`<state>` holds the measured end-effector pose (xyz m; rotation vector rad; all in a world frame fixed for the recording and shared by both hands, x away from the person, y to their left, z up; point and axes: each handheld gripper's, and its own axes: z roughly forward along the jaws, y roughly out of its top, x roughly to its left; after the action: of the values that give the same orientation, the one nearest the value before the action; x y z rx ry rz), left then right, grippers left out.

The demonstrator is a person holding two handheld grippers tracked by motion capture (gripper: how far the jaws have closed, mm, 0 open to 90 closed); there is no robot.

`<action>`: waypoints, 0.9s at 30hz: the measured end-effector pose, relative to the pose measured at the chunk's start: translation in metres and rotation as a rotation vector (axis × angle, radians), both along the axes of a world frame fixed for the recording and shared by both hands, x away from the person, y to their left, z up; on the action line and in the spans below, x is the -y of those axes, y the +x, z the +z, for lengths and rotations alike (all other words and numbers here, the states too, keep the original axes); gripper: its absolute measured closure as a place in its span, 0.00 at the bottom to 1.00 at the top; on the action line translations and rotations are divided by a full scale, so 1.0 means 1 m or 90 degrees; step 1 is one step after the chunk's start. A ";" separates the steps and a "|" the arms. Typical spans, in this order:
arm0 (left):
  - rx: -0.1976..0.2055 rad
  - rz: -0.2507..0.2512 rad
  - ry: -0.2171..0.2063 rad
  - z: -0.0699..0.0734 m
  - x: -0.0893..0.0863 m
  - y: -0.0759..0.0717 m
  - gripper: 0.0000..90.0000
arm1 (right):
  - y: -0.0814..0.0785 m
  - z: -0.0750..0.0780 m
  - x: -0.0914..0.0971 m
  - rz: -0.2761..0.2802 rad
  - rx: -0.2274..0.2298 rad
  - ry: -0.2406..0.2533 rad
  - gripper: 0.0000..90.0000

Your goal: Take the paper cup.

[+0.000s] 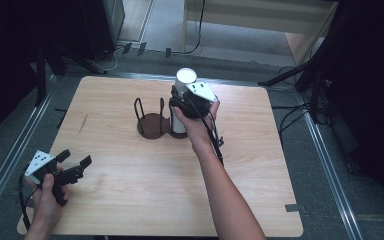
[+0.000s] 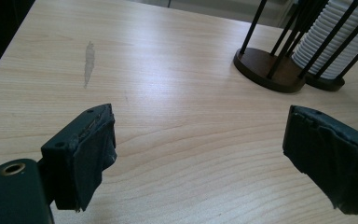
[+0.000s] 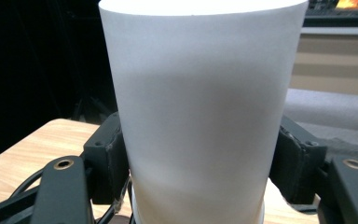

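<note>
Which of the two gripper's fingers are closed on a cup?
The right gripper: its fingers press the white paper cup. The left gripper is open above the bare table.

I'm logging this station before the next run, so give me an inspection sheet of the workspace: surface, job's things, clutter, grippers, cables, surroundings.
Surface: light wooden table, with a pale scuff mark near its left side.
Job's things: dark two-bay cup holder; left bay bare, right bay holds a stack of white cups; top white cup sits between the right jaws.
Clutter: nothing seen.
Grippers: left gripper open, above the near-left corner; right gripper shut on the top cup.
Cables: one trails along the right forearm.
Surroundings: dark stands, grey floor.
</note>
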<state>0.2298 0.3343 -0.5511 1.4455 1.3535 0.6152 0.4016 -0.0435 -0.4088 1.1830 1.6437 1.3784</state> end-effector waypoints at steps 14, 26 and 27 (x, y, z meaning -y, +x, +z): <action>0.012 -0.003 -0.027 0.000 -0.004 0.000 0.11 | -0.021 0.025 0.015 0.008 0.017 0.019 0.34; 0.009 -0.002 -0.004 0.001 -0.001 0.000 0.15 | -0.040 0.031 0.040 -0.008 0.030 0.020 0.34; 0.006 -0.006 -0.002 0.001 -0.001 0.000 0.15 | -0.042 0.030 0.043 -0.009 0.032 0.020 0.34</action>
<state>0.2300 0.3353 -0.5498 1.4442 1.3389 0.6120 0.3599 -0.0868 -0.3793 1.1658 1.5824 1.4184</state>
